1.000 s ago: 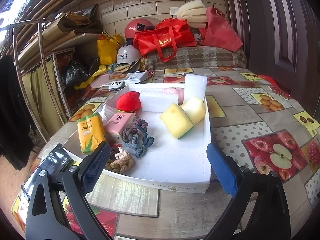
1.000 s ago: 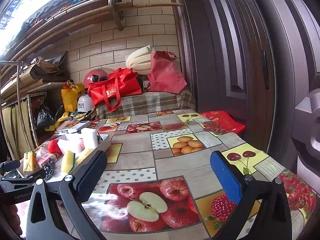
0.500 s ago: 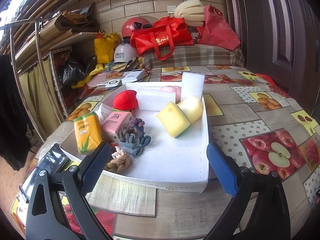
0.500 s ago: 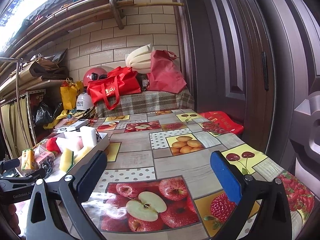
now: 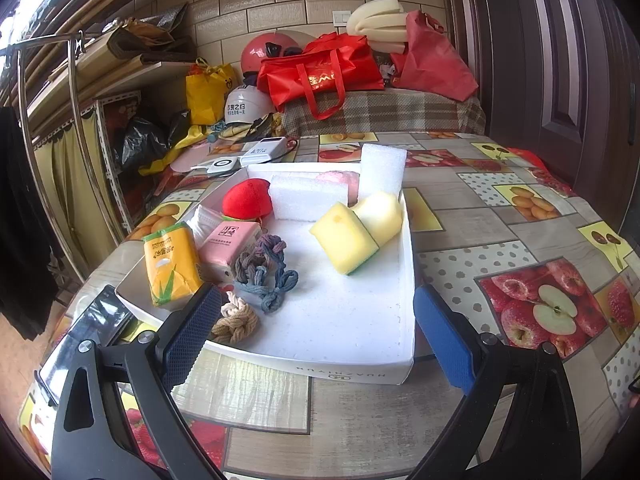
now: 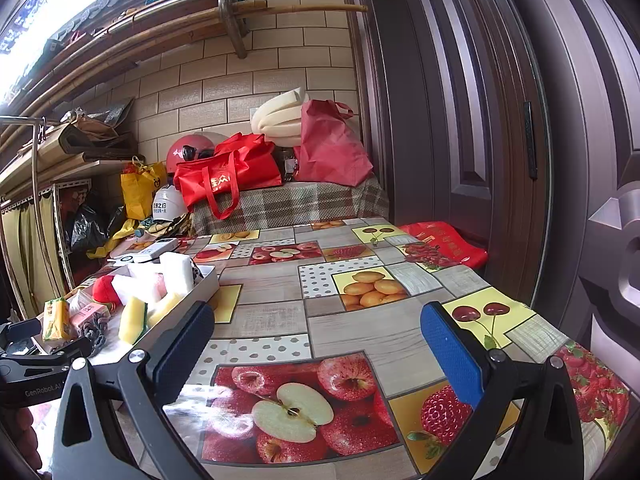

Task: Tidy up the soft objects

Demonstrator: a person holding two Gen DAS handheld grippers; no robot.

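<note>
Landmark: white tray (image 5: 406,248), a shallow box on the fruit-print tablecloth (image 5: 500,216); all places below are given relative to it.
Left gripper (image 5: 316,332): hovers at the tray's near edge, its blue pads spread wide apart with nothing between them.
Right gripper (image 6: 318,346): well to the right of the tray, over the bare cloth, its tongs likewise spread wide and holding nothing.
Yellow sponge (image 5: 345,238): inside the tray, right of centre, green side down, leaning on a paler sponge (image 5: 382,216) by the right wall.
White foam blocks: one (image 5: 308,197) lies flat at the far side; another (image 5: 382,170) stands upright in the far right corner.
Red plush (image 5: 247,199): far left inside the tray, touching the flat foam block.
Tissue packs: a yellow pack (image 5: 172,266) and a pink pack (image 5: 230,242) stand side by side along the left wall.
Knotted ropes: a grey-blue rope (image 5: 266,270) lies near centre; a tan rope knot (image 5: 236,320) sits at the near left corner, partly hidden by the left gripper's pad.
Obstructions: the tray's near wall stands between the left gripper and the contents.
Surroundings: a power bank (image 5: 266,146) lies just beyond the far edge; a phone (image 5: 90,322) lies off the near left corner; a red bag (image 5: 320,72) and helmets (image 5: 256,80) are stacked well beyond.
</note>
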